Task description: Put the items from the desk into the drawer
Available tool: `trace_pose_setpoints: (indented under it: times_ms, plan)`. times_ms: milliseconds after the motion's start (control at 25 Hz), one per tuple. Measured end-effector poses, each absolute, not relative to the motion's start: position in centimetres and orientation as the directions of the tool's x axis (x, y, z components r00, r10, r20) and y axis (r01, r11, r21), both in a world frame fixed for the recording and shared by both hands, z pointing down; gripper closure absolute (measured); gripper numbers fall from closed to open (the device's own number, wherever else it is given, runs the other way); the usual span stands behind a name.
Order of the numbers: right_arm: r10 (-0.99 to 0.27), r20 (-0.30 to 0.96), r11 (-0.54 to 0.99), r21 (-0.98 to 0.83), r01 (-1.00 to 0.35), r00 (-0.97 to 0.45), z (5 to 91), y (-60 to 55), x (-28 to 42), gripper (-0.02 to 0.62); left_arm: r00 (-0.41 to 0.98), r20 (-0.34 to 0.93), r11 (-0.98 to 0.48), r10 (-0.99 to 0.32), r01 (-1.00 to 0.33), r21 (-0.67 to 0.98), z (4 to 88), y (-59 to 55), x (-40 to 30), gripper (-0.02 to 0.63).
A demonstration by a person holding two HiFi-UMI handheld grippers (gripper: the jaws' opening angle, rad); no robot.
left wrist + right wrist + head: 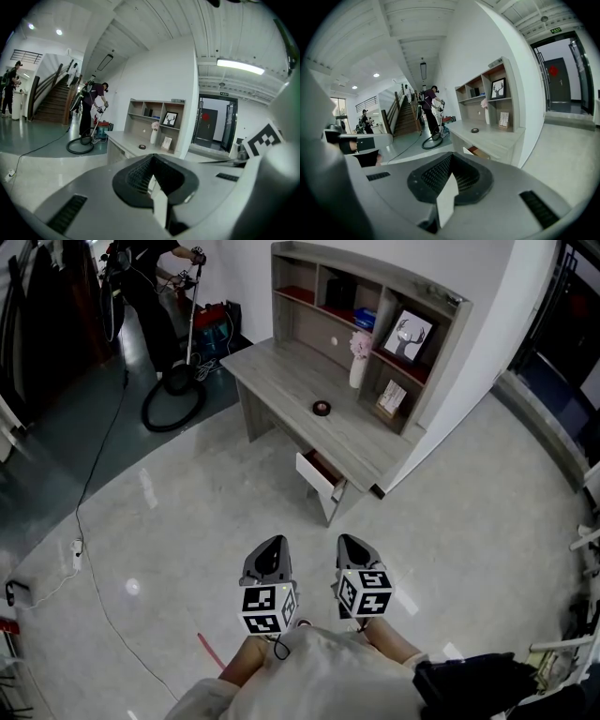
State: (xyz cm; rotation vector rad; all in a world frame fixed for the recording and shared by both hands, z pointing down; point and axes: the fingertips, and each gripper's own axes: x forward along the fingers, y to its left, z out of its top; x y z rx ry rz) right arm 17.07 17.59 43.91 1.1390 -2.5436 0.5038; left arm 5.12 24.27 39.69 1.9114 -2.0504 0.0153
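Left gripper: the grey left gripper (271, 547), with its black-and-white marker cube, sits at the lower centre of the head view. Its jaws are drawn together with nothing between them.
Right gripper: the matching grey right gripper (352, 545) sits just right of the left one. Its jaws are likewise closed and empty.
Bench: the grey wooden bench (281, 371) with a shelf unit at its back stands at the upper centre of the head view, against a white wall. It is well apart from both grippers.
Drawer: the white-fronted drawer (314, 474) under the bench's lower-right end is pulled open, showing a reddish-brown inside. Whether anything lies in it cannot be told.
Black item: a small black round object (322, 408) lies on the bench top near its middle, clear of everything else.
Vase: a white vase with pink flowers (357, 367) stands upright on the bench top, up and right of the black object, beside the shelf unit.
Picture: a black-framed deer picture (408, 337) leans in a shelf compartment right of the vase.
Card: a small pale standing card (391, 397) sits in the compartment below the picture.
Box: a blue box (366, 318) lies on a shelf above the vase.
Person: a person in dark clothes (150, 282) stands at the upper left, hands on an upright wand.
Hose: a black looped hose (172, 401) lies on the floor left of the bench.
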Motion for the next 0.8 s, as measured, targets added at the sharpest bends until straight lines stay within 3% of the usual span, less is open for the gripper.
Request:
trace_pose_setpoints:
  times_ms: [800]
  plan:
    - [-0.646, 0.47, 0.583, -0.206, -0.786, -0.602, 46.7, 14.0, 18.9, 0.597, -0.004, 0.29, 0.067, -0.957, -0.976, 0.205, 41.3, 19.4, 5.7, 0.609]
